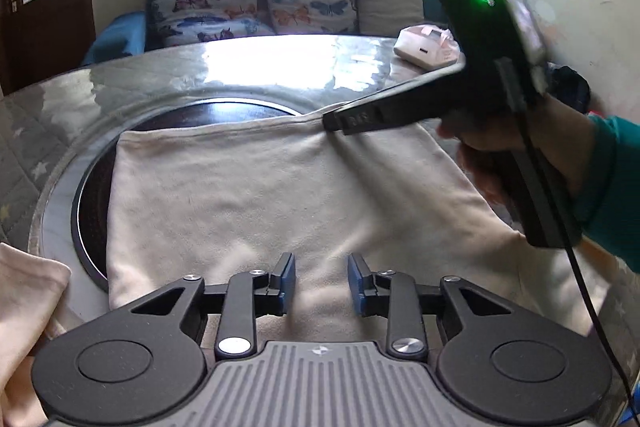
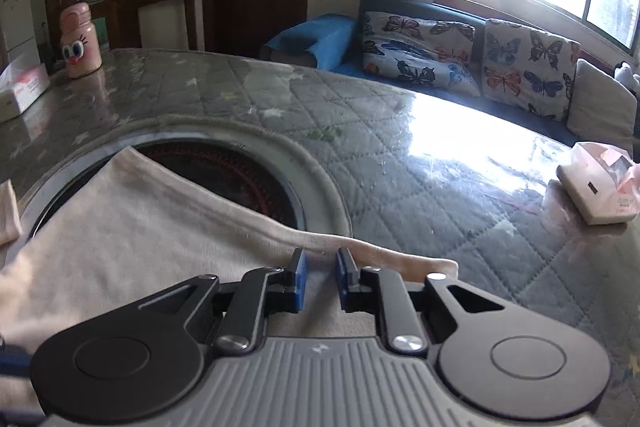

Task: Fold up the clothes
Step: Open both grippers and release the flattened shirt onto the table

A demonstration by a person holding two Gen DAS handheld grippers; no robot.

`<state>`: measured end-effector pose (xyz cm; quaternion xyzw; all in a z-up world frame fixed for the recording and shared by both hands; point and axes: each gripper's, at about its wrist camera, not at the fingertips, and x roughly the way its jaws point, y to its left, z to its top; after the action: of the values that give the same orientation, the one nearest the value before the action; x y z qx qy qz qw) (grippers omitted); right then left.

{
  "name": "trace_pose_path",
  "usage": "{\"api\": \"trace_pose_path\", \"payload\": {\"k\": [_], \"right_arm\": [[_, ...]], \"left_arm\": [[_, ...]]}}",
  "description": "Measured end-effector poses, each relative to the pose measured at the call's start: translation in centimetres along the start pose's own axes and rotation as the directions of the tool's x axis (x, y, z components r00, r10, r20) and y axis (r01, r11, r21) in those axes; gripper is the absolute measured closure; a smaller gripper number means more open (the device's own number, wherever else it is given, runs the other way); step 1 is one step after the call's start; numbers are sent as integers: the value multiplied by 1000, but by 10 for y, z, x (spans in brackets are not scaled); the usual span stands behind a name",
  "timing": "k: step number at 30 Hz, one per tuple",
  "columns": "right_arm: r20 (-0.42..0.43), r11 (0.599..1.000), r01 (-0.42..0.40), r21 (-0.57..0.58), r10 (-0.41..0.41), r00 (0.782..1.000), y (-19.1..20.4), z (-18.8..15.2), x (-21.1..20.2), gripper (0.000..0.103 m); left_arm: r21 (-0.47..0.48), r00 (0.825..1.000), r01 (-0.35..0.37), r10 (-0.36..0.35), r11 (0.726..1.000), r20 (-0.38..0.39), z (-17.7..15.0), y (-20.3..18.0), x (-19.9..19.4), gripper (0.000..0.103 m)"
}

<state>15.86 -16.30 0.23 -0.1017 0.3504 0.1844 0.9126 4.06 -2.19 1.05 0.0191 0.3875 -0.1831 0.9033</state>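
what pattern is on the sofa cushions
Multicoloured butterflies on a pale background; the cushions show best in the right wrist view.

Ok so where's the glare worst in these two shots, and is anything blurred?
Left wrist view: window light blows out the far table cover; the right gripper and its hand are motion-blurred. Right wrist view: the window is overexposed, with glare on the table cover at right; the cream garment looks soft. Both bend straight edges.

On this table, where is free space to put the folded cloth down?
The quilted table cover is bare between the round dark inset and the white box. Crowded: the cream garment covers the near side; a tissue box and pink bottle occupy the far left corner.
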Motion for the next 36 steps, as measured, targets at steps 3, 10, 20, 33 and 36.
{"api": "trace_pose_path", "payload": {"k": [3, 10, 20, 33, 36], "right_arm": [[1, 1000, 6, -23, -6, 1000, -1, 1, 1, 87], [-8, 997, -45, -64, 45, 999, 5, -10, -42, 80], [-50, 977, -150, -154, 144, 988, 42, -83, -128, 72], [-44, 964, -106, -246, 98, 994, 59, -141, -184, 60], [-23, 963, -104, -250, 101, 995, 61, -135, -190, 60]], "left_arm": [[8, 1000, -1, 1, 1000, 5, -2, -2, -2, 63], [-27, 1000, -12, 13, 1000, 22, -3, 9, -13, 60], [-22, 1000, -12, 13, 1000, 28, -39, 8, -44, 53], [-12, 999, 30, -29, 999, 42, -78, -10, -82, 40], [-34, 998, 35, -33, 999, 57, -74, -2, -90, 40]]}}
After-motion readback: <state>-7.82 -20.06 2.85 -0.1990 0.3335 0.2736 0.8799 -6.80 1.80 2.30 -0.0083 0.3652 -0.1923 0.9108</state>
